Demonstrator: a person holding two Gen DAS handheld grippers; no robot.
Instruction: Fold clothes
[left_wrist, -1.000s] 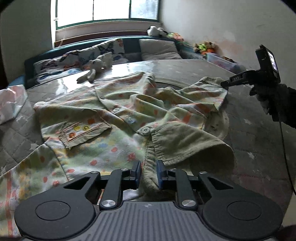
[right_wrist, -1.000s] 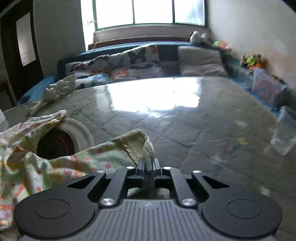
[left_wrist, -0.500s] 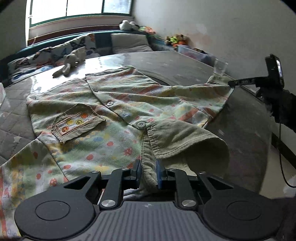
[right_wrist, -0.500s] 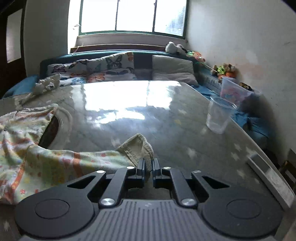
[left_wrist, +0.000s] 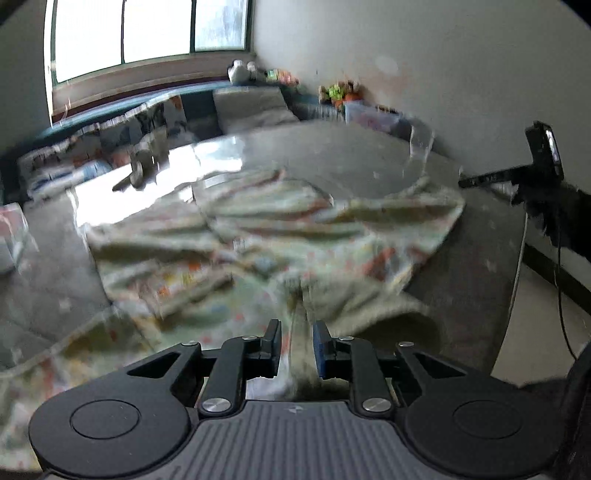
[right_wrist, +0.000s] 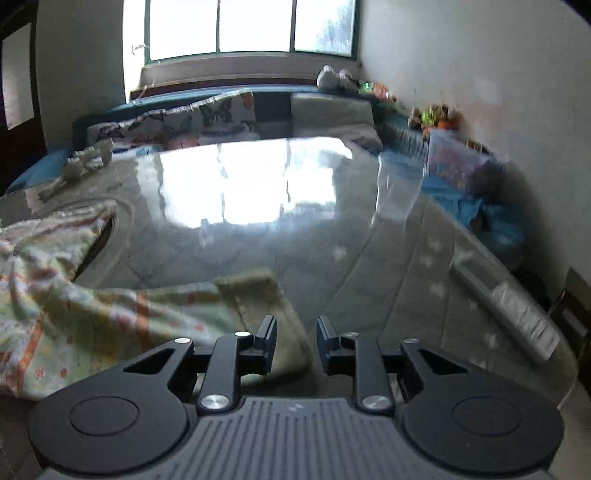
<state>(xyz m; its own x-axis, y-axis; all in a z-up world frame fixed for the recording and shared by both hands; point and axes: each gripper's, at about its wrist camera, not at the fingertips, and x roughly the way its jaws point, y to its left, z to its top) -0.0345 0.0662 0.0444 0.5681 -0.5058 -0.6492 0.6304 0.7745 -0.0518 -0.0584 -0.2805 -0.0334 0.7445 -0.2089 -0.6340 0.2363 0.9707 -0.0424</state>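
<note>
A pale child's jacket with coloured dots and stripes lies spread over the glossy round table; the left wrist view is blurred by motion. My left gripper is shut on the ribbed hem of the jacket, which runs up between its fingers. In that view my right gripper shows at the far right, held by a dark-gloved hand, just off the sleeve end. In the right wrist view my right gripper has its jaws opening. The sleeve cuff lies loose on the table by the left finger, not pinched.
A clear plastic cup stands on the table's right side. A flat grey strip lies near the right edge. A plush toy sits far left. A sofa with cushions and a toy box lie behind. A cable hangs by the gloved hand.
The right gripper carried the sleeve out to the right, then its jaws parted and the cuff dropped onto the table. The left gripper rose a little, still holding the hem.
</note>
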